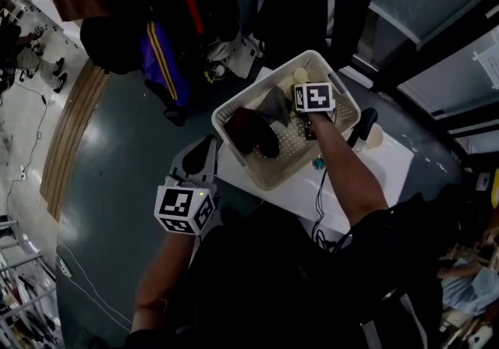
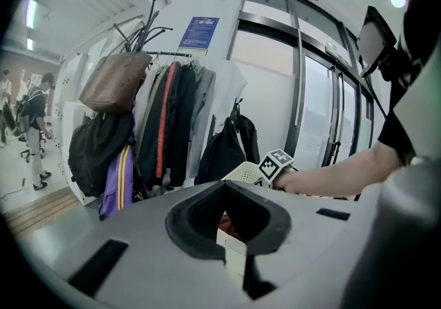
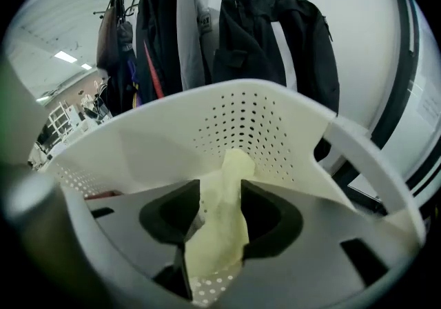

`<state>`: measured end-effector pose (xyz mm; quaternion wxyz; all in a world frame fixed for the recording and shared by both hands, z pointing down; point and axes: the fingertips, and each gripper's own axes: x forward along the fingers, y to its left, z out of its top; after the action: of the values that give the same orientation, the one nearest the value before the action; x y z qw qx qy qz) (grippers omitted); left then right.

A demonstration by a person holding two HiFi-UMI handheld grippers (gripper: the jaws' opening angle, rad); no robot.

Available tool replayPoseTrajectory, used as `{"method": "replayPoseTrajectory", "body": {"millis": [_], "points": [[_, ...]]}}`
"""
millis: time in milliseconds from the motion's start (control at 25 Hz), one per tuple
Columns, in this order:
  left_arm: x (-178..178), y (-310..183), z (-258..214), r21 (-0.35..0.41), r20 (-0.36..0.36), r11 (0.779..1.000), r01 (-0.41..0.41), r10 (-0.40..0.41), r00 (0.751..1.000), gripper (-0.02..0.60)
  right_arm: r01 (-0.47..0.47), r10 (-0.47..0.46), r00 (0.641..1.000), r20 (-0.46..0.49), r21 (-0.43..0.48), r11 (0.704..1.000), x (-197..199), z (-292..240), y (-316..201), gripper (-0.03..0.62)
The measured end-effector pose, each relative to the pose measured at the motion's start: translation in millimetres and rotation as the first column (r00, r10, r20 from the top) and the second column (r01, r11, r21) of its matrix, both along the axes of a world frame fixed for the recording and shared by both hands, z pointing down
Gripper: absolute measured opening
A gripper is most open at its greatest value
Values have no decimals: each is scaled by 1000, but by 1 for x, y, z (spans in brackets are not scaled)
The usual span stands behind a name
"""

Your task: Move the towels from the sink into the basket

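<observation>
Over on the left, the left gripper [image 1: 207, 149] hangs outside the basket [image 1: 261, 81], just off its near left corner. Its jaws look drawn together with nothing between them, so it's out of this play. Moving across into the basket, there's a dark towel [image 1: 249, 131] slumped against the left side and a grey towel [image 1: 273, 104] beside it toward the middle, both already home. Now the right side, where the action is: the right gripper [image 3: 213, 259] is down inside the basket, pointing steeply at the perforated floor. Its jaws stand apart with the pale yellow towel [image 3: 224, 183] loose in the gap, and the pads don't look to be pinching it. Here's the relation that matters: the towel's long axis runs straight along the line the jaws point, from deep in the throat up toward the basket's far wall. It sits dead centre between the fingers rather than off to either side. By my read this is the let-go, and the right hand is the one to finish it. A pull straight back along that same line should leave the cloth behind, while a sideways drag risks snagging it on a finger. The sink itself I can't pick out, only white counter [image 1: 390, 172] under the basket.
</observation>
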<state>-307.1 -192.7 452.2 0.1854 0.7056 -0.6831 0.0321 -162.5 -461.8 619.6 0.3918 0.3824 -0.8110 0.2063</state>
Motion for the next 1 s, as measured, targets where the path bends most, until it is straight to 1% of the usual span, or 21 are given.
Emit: {"method": "replayPoseTrajectory", "body": {"millis": [200,320,400,560,840,1000], "points": [[7,14,-15,47,14,998,-49,48,999,5,-4,-2,998,64,98,995,1,-58,12,193],[13,28,-19,65,10,995,-77,76,997,4,-19,1,991,136,127,992,5,-92,34,187],[17,35,-20,78,-3,992,-97,98,995,5,-31,2,982,191,150,988,12,-114,53,159],[25,46,-25,109,-18,985,-137,140,990,3,-45,-18,963,268,225,973,26,-151,91,115],[50,63,-39,168,-20,960,-224,230,973,3,-118,-5,929,371,309,944,63,-190,160,52],[66,64,-43,196,-19,944,-267,276,961,3,-159,10,917,400,342,926,85,-203,194,28]]}}
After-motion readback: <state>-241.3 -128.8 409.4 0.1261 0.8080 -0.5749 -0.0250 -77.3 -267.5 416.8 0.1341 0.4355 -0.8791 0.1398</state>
